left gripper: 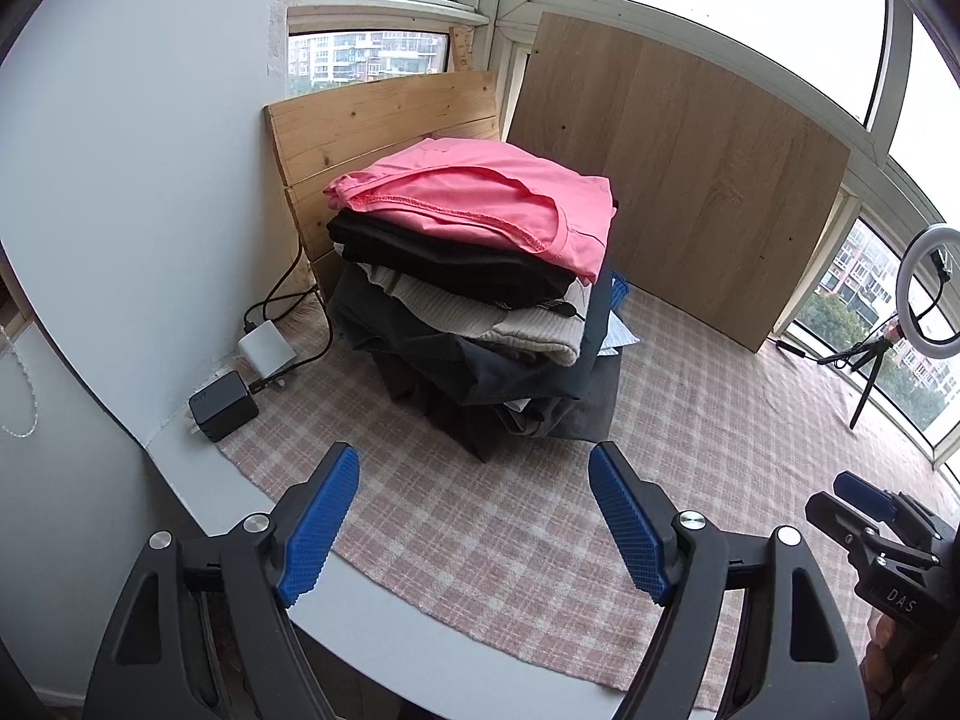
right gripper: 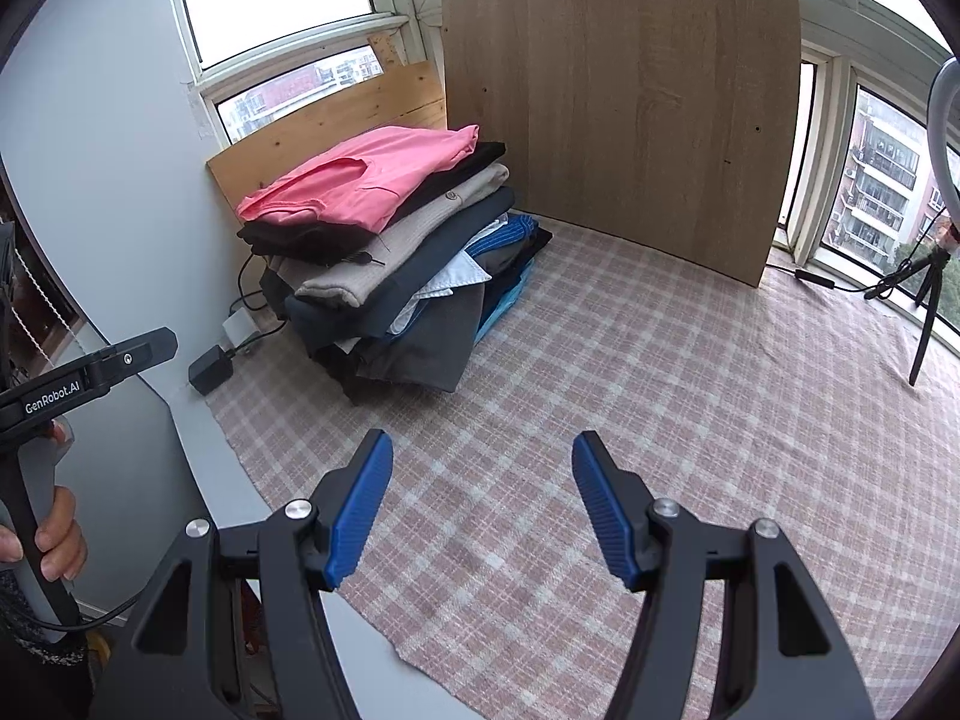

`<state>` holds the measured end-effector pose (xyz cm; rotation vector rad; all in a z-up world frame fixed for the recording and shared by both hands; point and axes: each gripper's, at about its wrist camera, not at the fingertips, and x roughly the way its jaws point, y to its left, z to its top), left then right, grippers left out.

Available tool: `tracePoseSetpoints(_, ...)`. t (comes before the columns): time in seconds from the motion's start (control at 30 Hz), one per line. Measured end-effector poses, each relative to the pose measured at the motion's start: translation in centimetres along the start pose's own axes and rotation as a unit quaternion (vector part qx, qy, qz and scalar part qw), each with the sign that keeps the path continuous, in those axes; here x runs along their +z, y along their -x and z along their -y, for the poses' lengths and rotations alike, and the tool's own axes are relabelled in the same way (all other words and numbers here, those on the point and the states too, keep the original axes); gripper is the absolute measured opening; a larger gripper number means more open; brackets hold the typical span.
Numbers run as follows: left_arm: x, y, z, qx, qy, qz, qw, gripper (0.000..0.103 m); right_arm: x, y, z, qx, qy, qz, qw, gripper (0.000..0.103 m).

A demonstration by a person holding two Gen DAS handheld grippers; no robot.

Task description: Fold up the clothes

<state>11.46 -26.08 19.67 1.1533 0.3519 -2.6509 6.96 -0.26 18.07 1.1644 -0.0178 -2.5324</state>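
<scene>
Grippers, left [left gripper: 474,510] and right [right gripper: 483,504], both apart and empty over bare cloth [right gripper: 600,390], stack [left gripper: 474,294] parked in window corner, probably leaving room for folding, pink top [left gripper: 480,198] up first

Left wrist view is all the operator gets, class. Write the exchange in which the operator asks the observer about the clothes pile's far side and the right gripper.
Operator: What is on the pile's far side?
Observer: The right wrist view shows a blue striped garment sticking out low in the clothes pile.
Operator: Is the right gripper carrying anything?
Observer: No. The right gripper is open and empty above the checked cloth.
</scene>
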Motion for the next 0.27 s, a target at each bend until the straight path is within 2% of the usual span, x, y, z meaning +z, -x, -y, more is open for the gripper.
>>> tracePoseSetpoints(0.2,-0.23,0.72,-0.18,0.016,0.006,0.008,0.9998,0.077,-0.29,0.28,0.38,0.007,0.003,0.000,1.000,0.061)
tracePoseSetpoints(0.27,-0.39,0.82,-0.51,0.006,0.013,0.011,0.9998,0.077,-0.41,0.14,0.32,0.010,0.007,-0.004,1.000,0.061)
